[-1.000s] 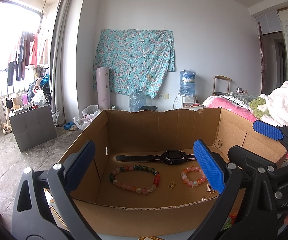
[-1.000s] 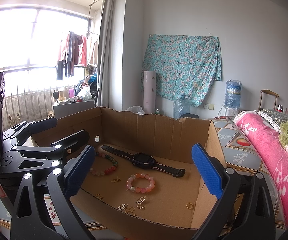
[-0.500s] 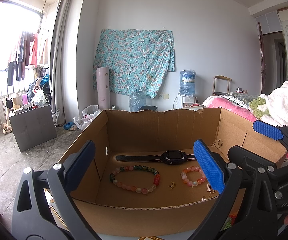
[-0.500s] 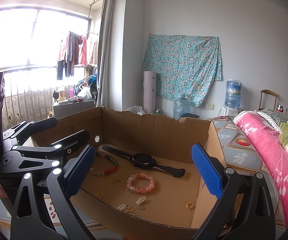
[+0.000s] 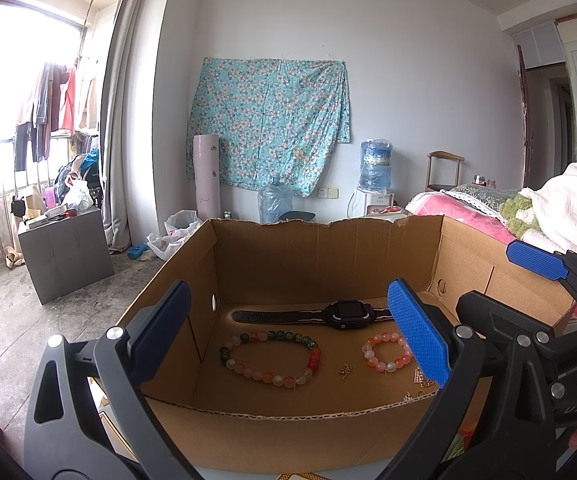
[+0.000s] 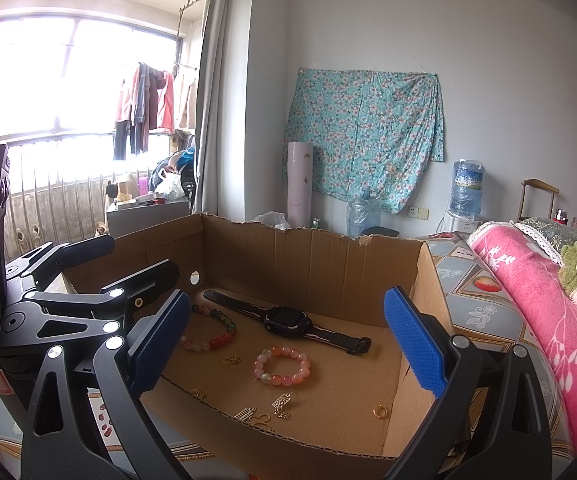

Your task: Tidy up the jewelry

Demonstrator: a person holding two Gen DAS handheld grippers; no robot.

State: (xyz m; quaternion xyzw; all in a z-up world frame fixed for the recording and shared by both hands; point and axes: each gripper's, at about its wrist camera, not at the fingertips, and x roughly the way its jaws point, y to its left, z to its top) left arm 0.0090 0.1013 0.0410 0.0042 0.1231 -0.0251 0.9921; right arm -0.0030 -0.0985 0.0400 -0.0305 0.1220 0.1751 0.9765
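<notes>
I hold my left gripper [image 5: 288,336] just short of the near wall of the cardboard box [image 5: 272,432], its blue pads spread wide with nothing between them. My right gripper [image 6: 284,344] sits beside it to the right, likewise spread and empty, looking into the same box from the right-hand side; in the left wrist view its blue pad and black frame show at the right edge.

All the jewelry lies on the box floor ahead of my fingers. Furthest from me, along the back wall, is a black watch [image 5: 346,314] laid out flat with its strap stretched left and right. Nearer, ahead of my left gripper, lies the large bead bracelet [image 5: 270,358], a wide loop of green, pink and orange beads. To its right, ahead of the right finger of my left gripper, is the small bead bracelet [image 5: 386,354], pink and orange, apart from the large one. Between the two bracelets lies a small gold charm [image 5: 344,370].

From my right gripper, the small bracelet is dead ahead, between the pads. Closer to me than it, near the front wall, lie several gold pendants [image 6: 280,404], close together, one heart-shaped. To their right, lying alone, is a gold ring [image 6: 379,411]. Another small gold piece [image 6: 197,391] lies by the front wall near my left pad.

The box stands on a patterned cloth [image 6: 484,312], with a pink blanket [image 6: 536,300] to the right of my right gripper.
</notes>
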